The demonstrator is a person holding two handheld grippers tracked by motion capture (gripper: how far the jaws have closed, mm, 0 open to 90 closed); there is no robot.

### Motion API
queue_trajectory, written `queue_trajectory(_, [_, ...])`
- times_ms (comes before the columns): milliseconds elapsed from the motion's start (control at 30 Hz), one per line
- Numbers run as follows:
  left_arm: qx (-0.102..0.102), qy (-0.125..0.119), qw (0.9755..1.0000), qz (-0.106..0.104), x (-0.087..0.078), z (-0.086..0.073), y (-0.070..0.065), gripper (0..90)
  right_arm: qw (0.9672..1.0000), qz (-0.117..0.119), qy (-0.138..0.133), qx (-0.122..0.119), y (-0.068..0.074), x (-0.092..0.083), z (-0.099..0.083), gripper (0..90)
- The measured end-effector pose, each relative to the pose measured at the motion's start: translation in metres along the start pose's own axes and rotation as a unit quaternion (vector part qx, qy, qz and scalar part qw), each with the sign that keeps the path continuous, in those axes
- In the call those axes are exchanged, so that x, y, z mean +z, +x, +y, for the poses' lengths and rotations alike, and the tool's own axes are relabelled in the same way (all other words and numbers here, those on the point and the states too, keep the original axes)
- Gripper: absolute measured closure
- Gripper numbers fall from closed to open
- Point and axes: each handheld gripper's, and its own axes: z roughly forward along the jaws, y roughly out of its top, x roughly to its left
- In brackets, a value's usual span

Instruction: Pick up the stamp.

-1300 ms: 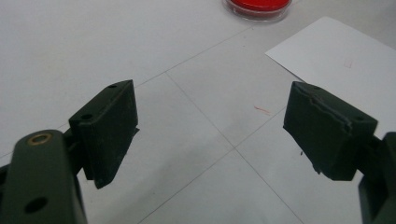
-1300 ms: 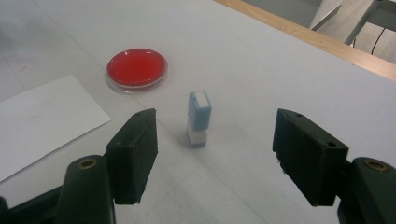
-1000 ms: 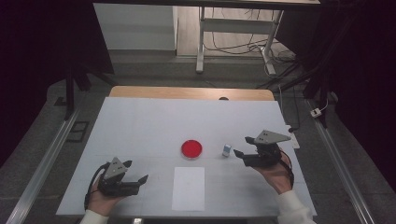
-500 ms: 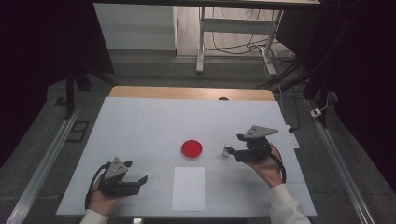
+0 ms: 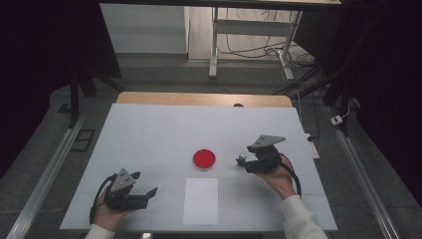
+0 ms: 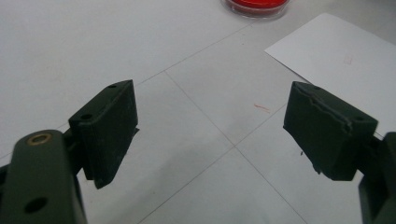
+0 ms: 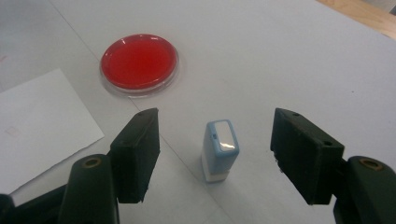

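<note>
Stamp (image 7: 220, 149) stands upright on the white table (image 5: 149, 134), a small block with a pale blue top and a white base, set between the two black jaws of the right gripper (image 7: 215, 156). The jaws are spread wide, one on each side of the stamp, and neither touches it; clear table shows in both gaps. The stamp sits a little nearer the jaw on the left of the right gripper view than the other one.

From the high view the stamp (image 5: 241, 159) lies just right of the red dish (image 5: 204, 159), apart from it, and the right gripper (image 5: 247, 166) sits just beyond the stamp on the side away from the dish, held low over the table by the person's right hand (image 5: 278, 179). The paper (image 5: 201, 200) lies on the near side of the dish, close to it but not under it, and well clear of the stamp.

The left gripper (image 5: 149, 193) rests near the table's front left corner, well apart from the dish, held in the left hand (image 5: 107, 211). Its jaws also stand wide apart with nothing between them; the left gripper view shows bare table under its tips (image 6: 210, 130), the paper's corner (image 6: 336, 56) off beside one jaw and the dish's rim (image 6: 257, 7) at the far top edge.
</note>
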Motion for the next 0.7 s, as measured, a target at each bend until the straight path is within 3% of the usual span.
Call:
queue_trajectory(633, [0.001,0.004,1.0,0.001,0.001,-0.002,0.0,17.6,0.9997,-0.022,0.004,-0.007,-0.001,0.015,-0.009,50.4])
queue_trajectory(700, [0.001,0.004,1.0,0.0,0.001,-0.002,0.0,17.6,0.9997,-0.021,0.005,-0.008,-0.001,0.017,-0.01,55.9])
